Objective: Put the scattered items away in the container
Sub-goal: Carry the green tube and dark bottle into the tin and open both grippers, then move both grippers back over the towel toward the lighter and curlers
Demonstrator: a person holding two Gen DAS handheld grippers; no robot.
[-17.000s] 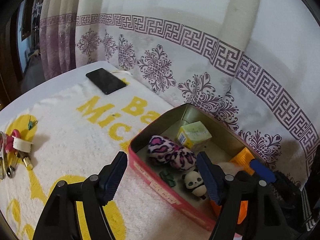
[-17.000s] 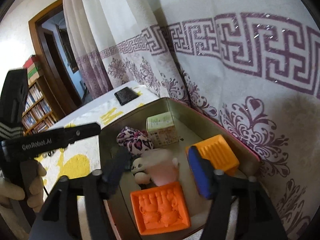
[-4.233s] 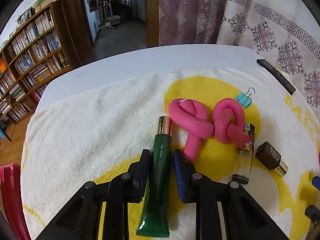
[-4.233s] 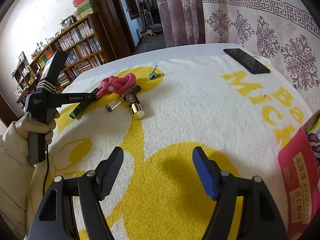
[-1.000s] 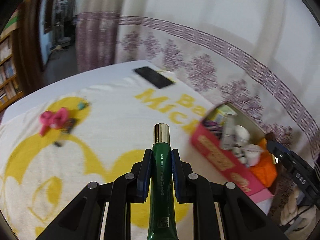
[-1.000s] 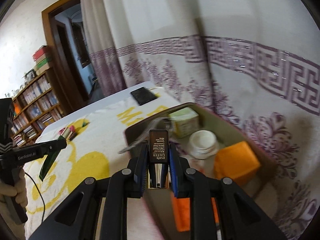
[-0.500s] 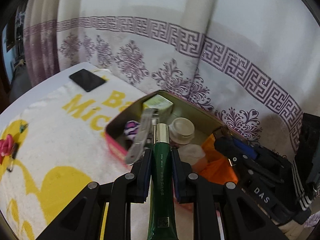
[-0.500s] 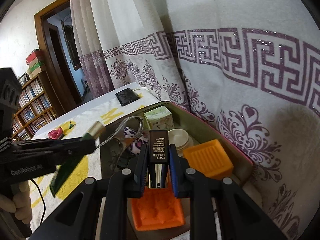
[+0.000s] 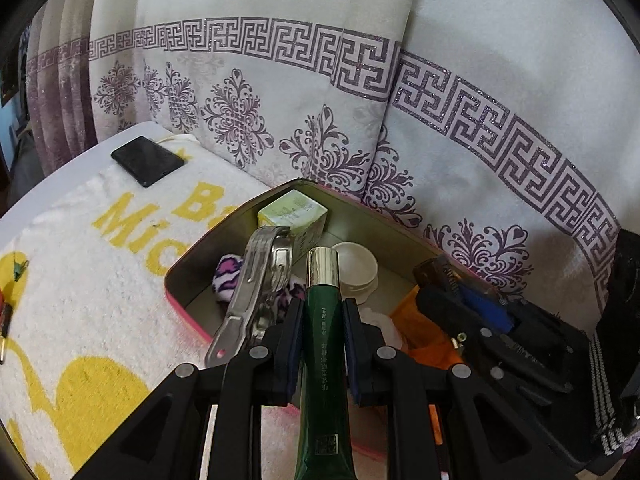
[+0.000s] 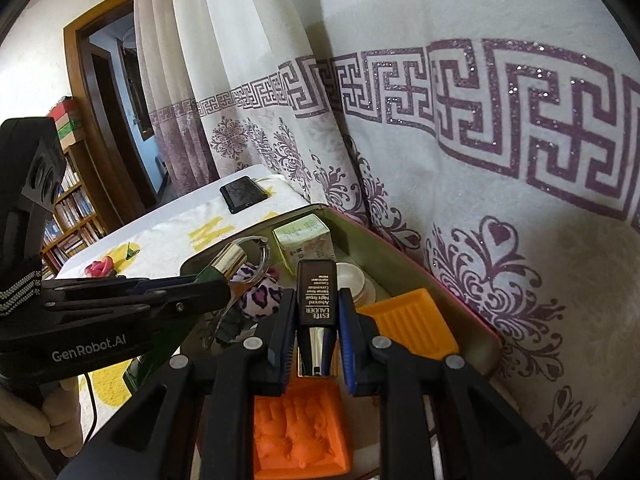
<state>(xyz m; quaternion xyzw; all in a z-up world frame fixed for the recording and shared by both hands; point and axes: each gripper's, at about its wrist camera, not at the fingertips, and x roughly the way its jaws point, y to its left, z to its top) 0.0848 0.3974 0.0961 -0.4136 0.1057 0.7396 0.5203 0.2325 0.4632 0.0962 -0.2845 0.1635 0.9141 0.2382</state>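
Observation:
My left gripper (image 9: 322, 320) is shut on a green tube with a gold cap (image 9: 323, 320), held over the near edge of the pink tin (image 9: 180, 308). My right gripper (image 10: 316, 320) is shut on a dark brown bottle (image 10: 316, 296), held over the tin (image 10: 460, 296). The tin holds a green carton (image 9: 294, 216), a white jar (image 9: 356, 268), a leopard-print scrunchie (image 10: 260, 296), a metal clip (image 9: 256, 280) and orange moulds (image 10: 300, 428). The left gripper also shows in the right wrist view (image 10: 192, 292).
A black phone (image 9: 146, 160) lies at the far corner of the towel-covered table. A pink knotted item (image 10: 100, 266) and a small binder clip (image 10: 130, 252) lie further back on the towel. A patterned curtain (image 9: 400, 100) hangs right behind the tin.
Both grippers have moved closer over the tin with their items still held. The left gripper has come in from the towel side.

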